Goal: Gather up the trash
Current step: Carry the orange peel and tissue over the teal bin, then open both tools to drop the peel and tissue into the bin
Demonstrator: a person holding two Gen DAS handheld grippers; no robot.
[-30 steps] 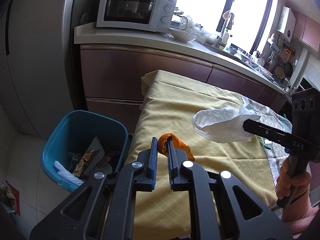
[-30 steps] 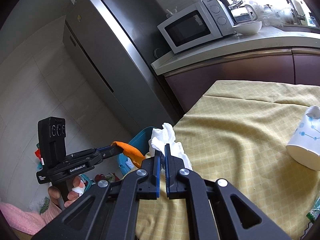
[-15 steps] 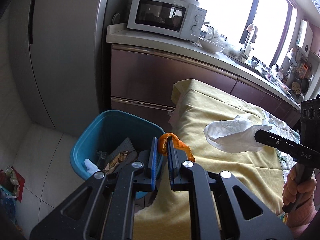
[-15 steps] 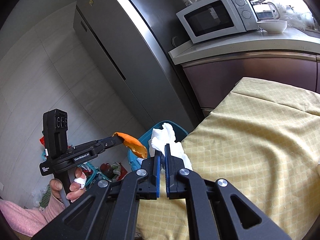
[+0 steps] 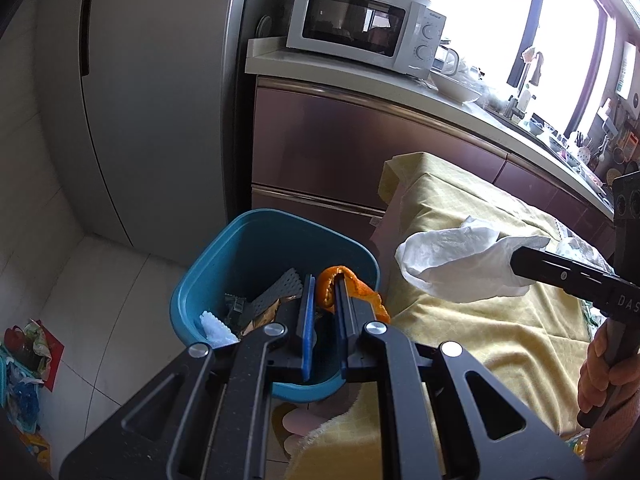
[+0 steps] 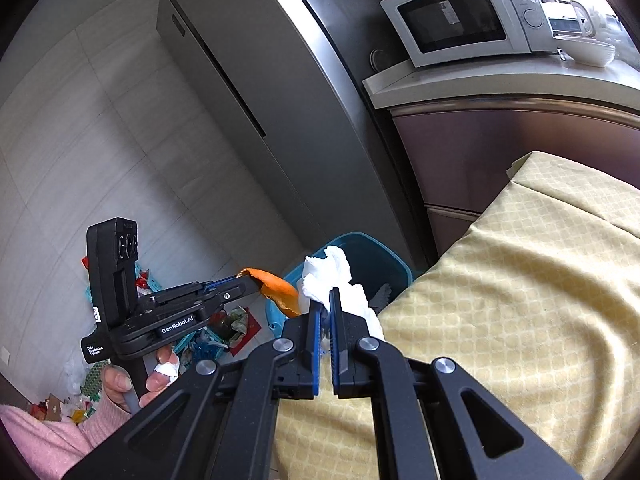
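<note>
My left gripper [image 5: 323, 285] is shut on a curled piece of orange peel [image 5: 352, 286] and hangs over the near rim of the blue bin [image 5: 240, 240], which stands on the floor by the table's end and holds wrappers and paper. In the right wrist view the same orange peel [image 6: 276, 286] shows at the tip of the left gripper [image 6: 242, 282]. My right gripper [image 6: 325, 300] is shut on a crumpled white tissue [image 6: 330, 270], held above the table's edge beside the blue bin [image 6: 372, 252]. From the left wrist view the tissue [image 5: 452, 256] juts from the right gripper [image 5: 516, 258].
A table under a yellow cloth [image 5: 472, 320] runs to the right of the bin. Behind it stand a grey fridge [image 5: 152, 92], brown cabinets [image 5: 360, 148] and a counter with a white microwave [image 5: 360, 26]. Scraps lie on the floor at left [image 6: 216, 328].
Both grippers have swung left toward the bin with their loads. The orange peel now hangs over the bin's rim rather than over the cloth, and the tissue has come near the table's edge.
</note>
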